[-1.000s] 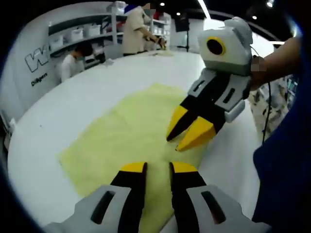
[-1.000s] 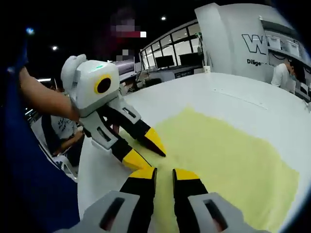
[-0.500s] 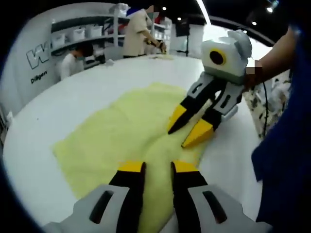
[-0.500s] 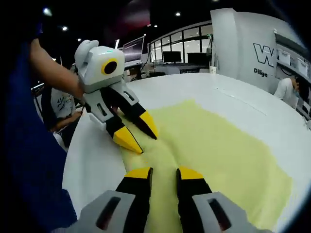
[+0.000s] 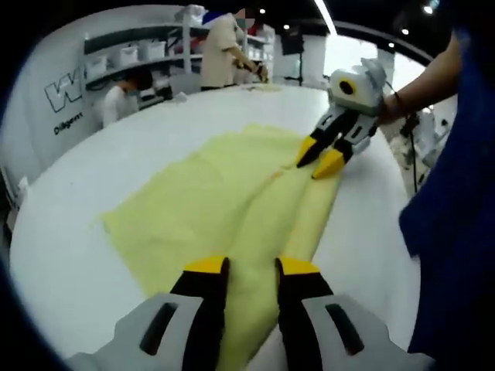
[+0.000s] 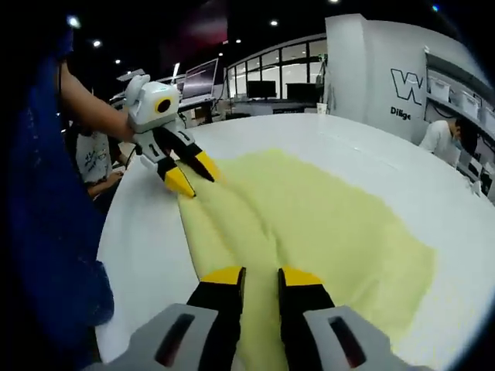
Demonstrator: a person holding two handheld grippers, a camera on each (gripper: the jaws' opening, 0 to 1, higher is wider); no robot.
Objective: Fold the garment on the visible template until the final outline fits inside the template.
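Garment: pale yellow soft cloth garment (image 5: 209,201) lies spread on the round white table (image 5: 69,263), a ridge folded along its near edge.
Left tongs (image 5: 251,267): jaws narrowly parted at 6 o'clock, cloth between; grip uncertain.
Right tongs (image 6: 251,274): likewise; seen at 1 o'clock from the left.
Surroundings: shelves (image 5: 128,58), people behind.

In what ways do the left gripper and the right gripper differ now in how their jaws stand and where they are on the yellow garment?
Both stand open over the same long edge of the yellow garment, which lies on the white table.

The left gripper has jaws nearly parallel with a narrow gap; the right gripper has its jaws spread in a wider V.

In each view, the other gripper stands at the far end of that edge.
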